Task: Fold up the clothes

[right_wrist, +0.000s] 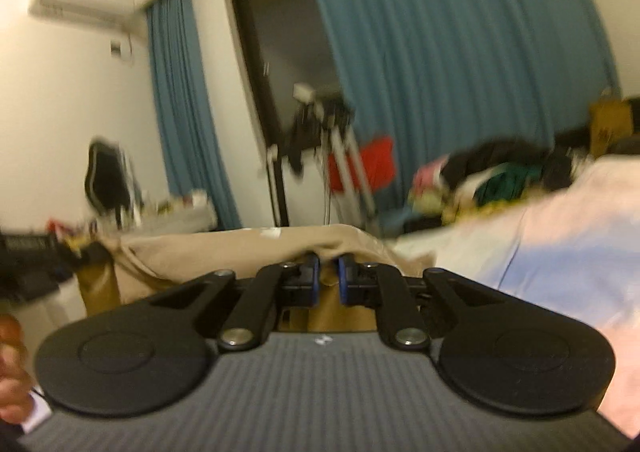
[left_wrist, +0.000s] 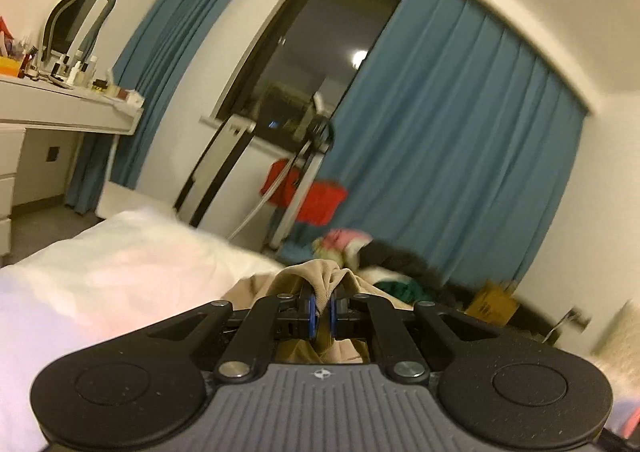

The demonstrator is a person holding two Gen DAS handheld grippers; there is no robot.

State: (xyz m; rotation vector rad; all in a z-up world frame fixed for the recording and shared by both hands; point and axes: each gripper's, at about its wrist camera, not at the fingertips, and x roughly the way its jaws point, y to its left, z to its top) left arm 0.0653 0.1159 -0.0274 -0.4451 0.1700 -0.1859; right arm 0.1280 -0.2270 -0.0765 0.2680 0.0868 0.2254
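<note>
Blue curtains [left_wrist: 460, 140] and the dark window [left_wrist: 316, 52] fill the back of both views, with the white bed [left_wrist: 120, 276] below them. Only the left wrist view shows the white desk [left_wrist: 68, 112] clearly, carrying a black-framed mirror [left_wrist: 78, 14] and small bottles; only the right wrist view shows the wall air conditioner [right_wrist: 76, 6] and part of a hand [right_wrist: 12, 368] at the lower left edge, and that view is blurred. A heap of mixed clothes [right_wrist: 492, 172] lies at the far side of the bed in both, with a red item [left_wrist: 320, 200] hanging on a rack beyond.

The beige garment [right_wrist: 248, 248] is lifted above the bed. In the right view it stretches as a broad band to the left of the right gripper [right_wrist: 329, 264], whose jaws are drawn close on its upper edge. In the left view it bunches up at the left gripper [left_wrist: 322, 292], jaws pinched nearly together on a fold of it.
</note>
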